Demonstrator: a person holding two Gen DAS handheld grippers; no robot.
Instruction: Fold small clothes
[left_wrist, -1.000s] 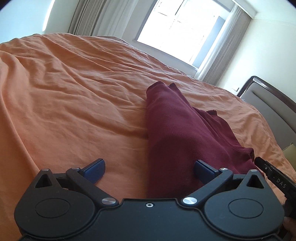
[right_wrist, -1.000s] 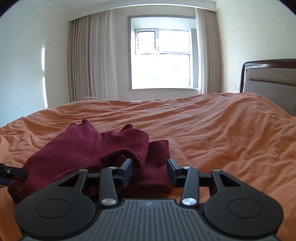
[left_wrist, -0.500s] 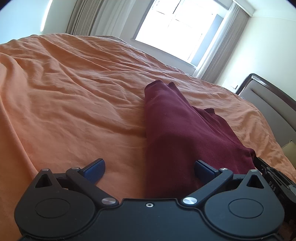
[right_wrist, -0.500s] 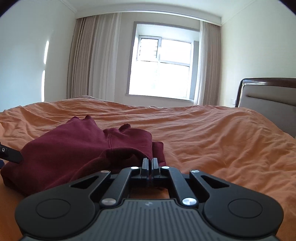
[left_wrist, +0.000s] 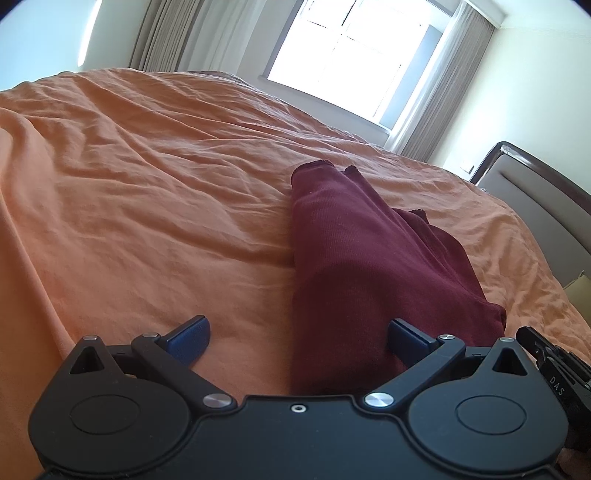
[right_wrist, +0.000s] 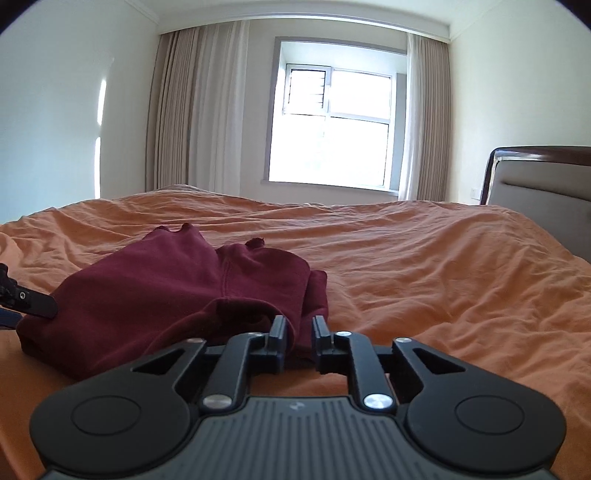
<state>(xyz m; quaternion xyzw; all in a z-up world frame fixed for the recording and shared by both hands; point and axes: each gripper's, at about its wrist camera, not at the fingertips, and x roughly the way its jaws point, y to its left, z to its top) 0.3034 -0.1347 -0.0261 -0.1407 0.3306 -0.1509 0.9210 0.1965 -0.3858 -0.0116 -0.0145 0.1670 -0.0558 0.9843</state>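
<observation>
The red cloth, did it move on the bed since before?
No. The red cloth lies on the same spot of the orange bed, pointing toward the window.

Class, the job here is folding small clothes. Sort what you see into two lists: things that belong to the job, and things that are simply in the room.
Belongs to the job:
- maroon garment
- left claw, open
- right claw, just opening, cloth edge between its pads

Just there:
- orange bedspread
- headboard
- window
- curtains
</observation>
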